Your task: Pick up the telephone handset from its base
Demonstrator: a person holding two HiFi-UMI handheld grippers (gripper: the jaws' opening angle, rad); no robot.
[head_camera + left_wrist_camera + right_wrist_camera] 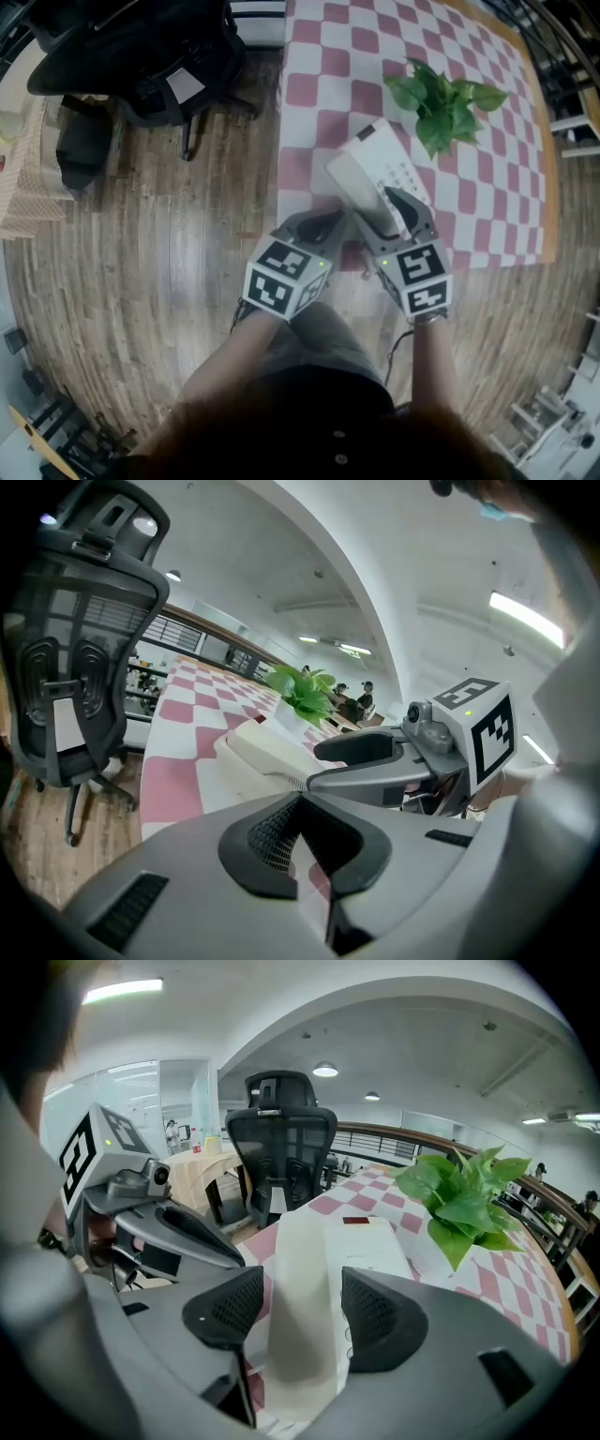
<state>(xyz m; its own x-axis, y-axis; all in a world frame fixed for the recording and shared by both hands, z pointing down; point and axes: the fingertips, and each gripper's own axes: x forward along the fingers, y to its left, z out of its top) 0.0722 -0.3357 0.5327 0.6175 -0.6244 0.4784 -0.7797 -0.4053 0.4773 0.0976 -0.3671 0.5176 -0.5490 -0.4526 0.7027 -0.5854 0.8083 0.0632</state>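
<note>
A white telephone base with its handset lying along its left side sits near the front edge of the checkered table. My right gripper is open and straddles the handset's near end, a pad on each side, neither visibly pressing on it. In the head view the right gripper reaches over the table edge onto the phone. My left gripper hangs just left of it, in front of the table edge. Its jaws are shut with nothing in them. The handset lies ahead and to its right.
A potted green plant stands just behind the phone. The pink-and-white cloth covers the table. A black office chair stands on the wooden floor to the left. More desks and shelving line the room's edges.
</note>
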